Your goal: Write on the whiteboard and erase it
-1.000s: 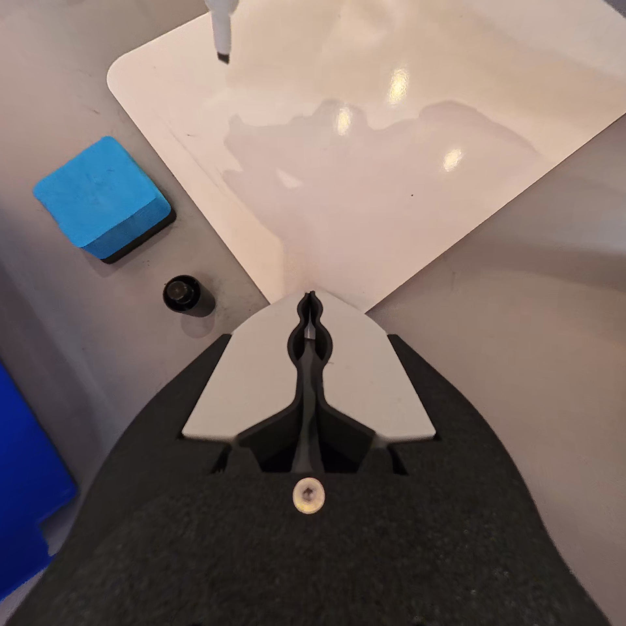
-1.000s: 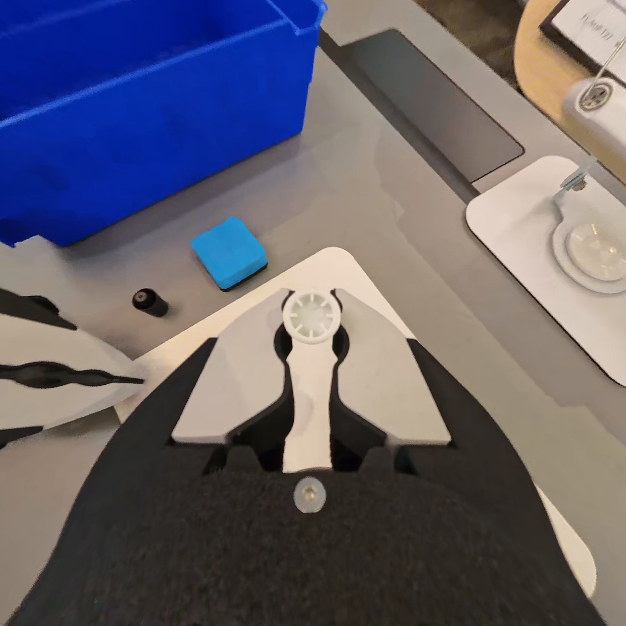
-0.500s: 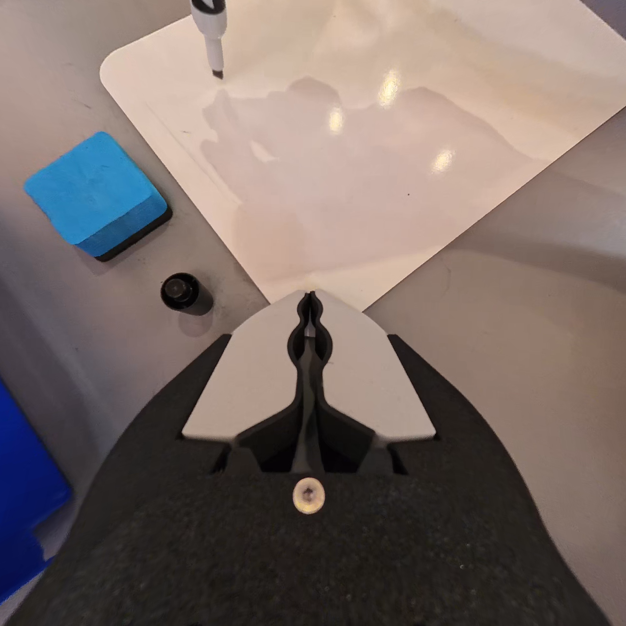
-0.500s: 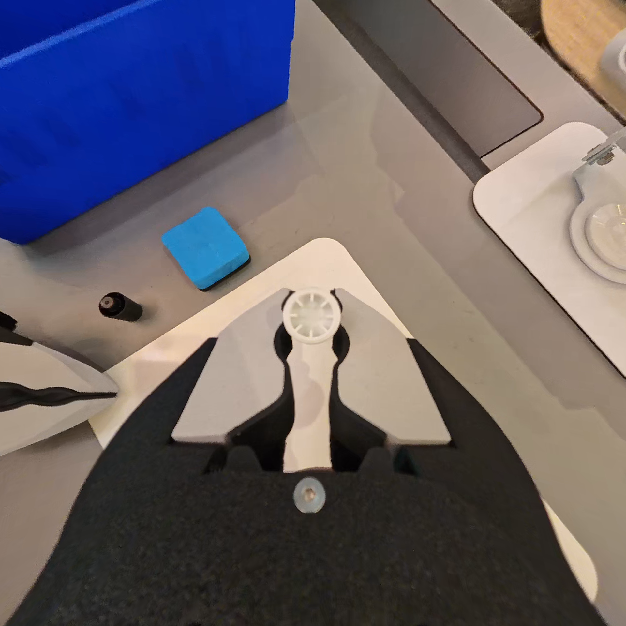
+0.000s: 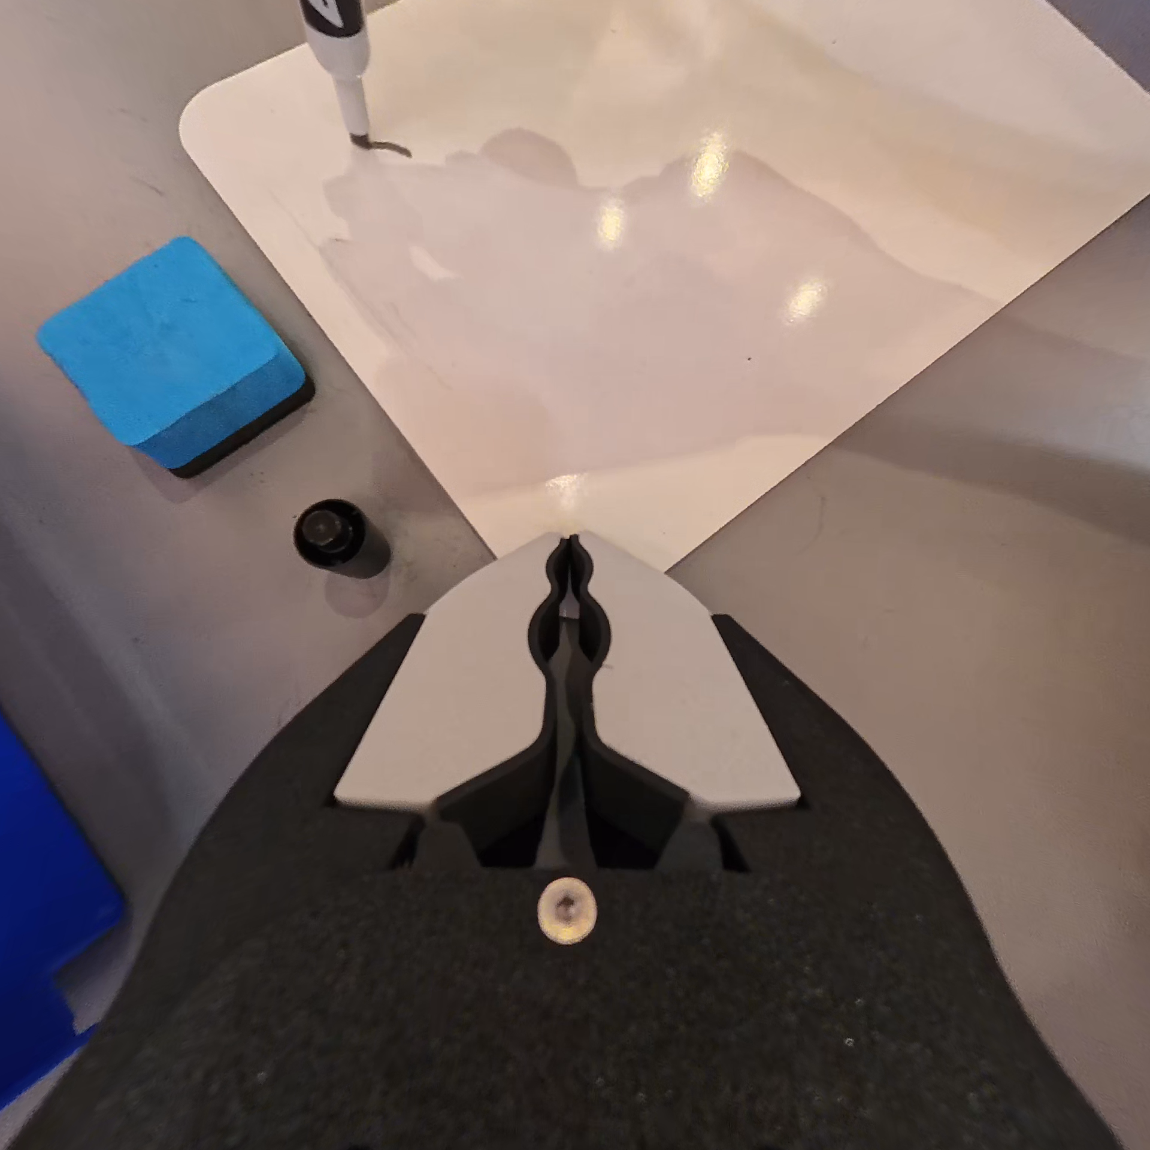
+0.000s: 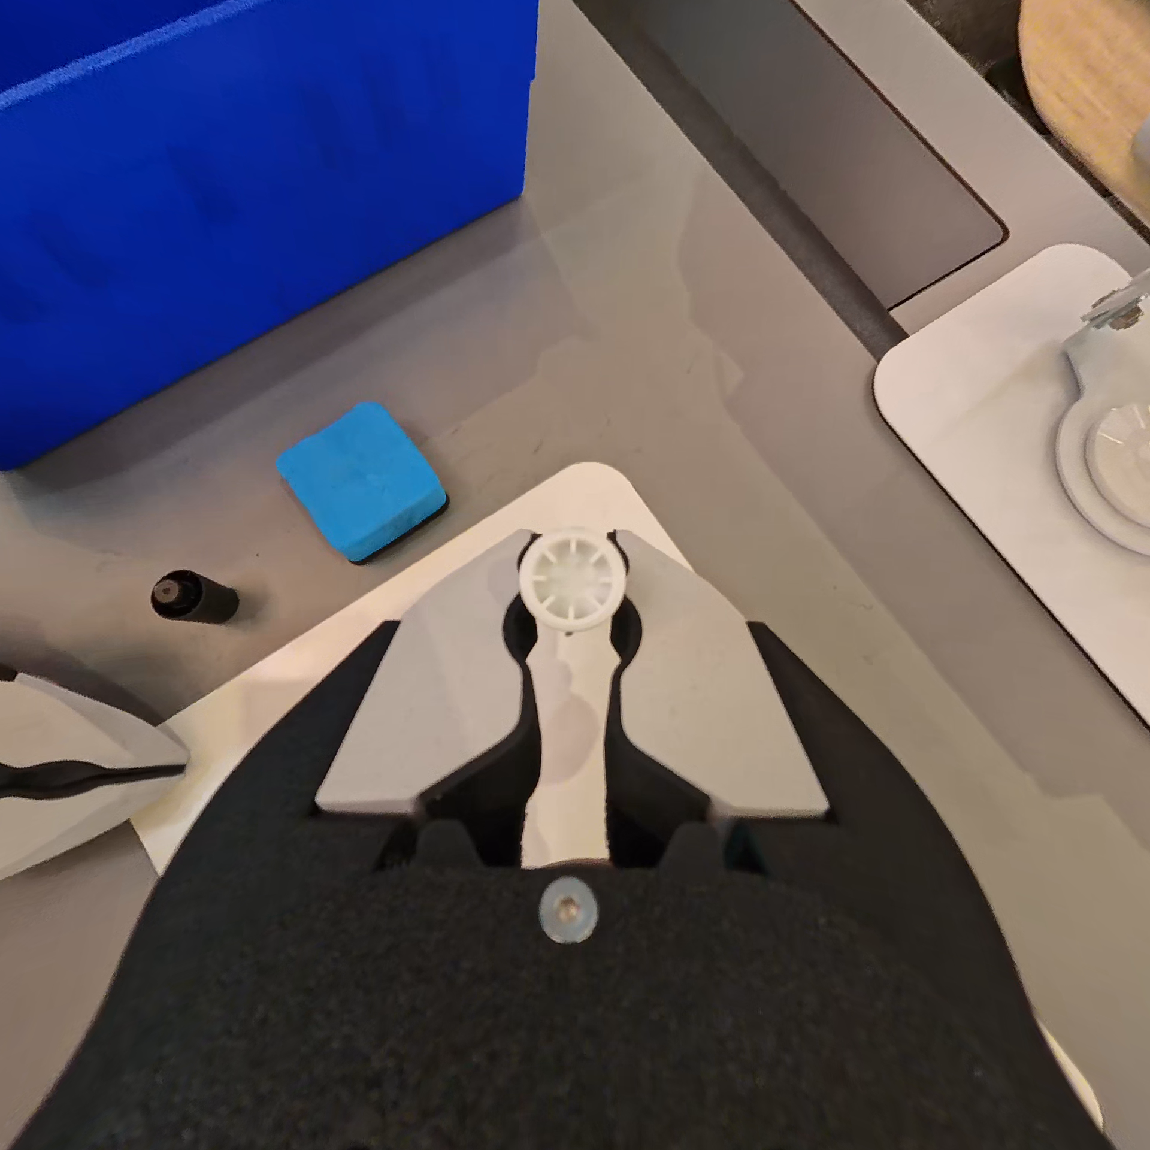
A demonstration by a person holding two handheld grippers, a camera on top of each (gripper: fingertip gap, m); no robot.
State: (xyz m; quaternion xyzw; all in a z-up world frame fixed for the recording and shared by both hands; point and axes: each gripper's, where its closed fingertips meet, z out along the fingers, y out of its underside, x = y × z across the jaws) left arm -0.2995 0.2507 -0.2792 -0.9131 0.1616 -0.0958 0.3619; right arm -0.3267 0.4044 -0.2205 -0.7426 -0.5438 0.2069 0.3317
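**Two grippers over a whiteboard, marker tip on the surface**

Two handheld grippers work over a grey table. The right gripper (image 6: 571,575) is clamped around a white marker (image 6: 571,585), seen end-on between its pale fingers. In the left wrist view the marker's tip touches the glossy white whiteboard (image 5: 622,299) near its far left corner, beside a short dark stroke (image 5: 386,146). The left gripper (image 5: 569,541) has its fingers pressed together, holding nothing, its tips at the board's near corner.

A blue foam eraser (image 5: 168,355) lies on the table just left of the board, and a black marker cap (image 5: 330,538) lies nearer. A blue bin (image 6: 249,205) stands beyond.

The marker looks light, stiff and smooth, best gripped mid-barrel. The thin board could probably slide under pressure. The eraser looks soft and should be taken by its sides.
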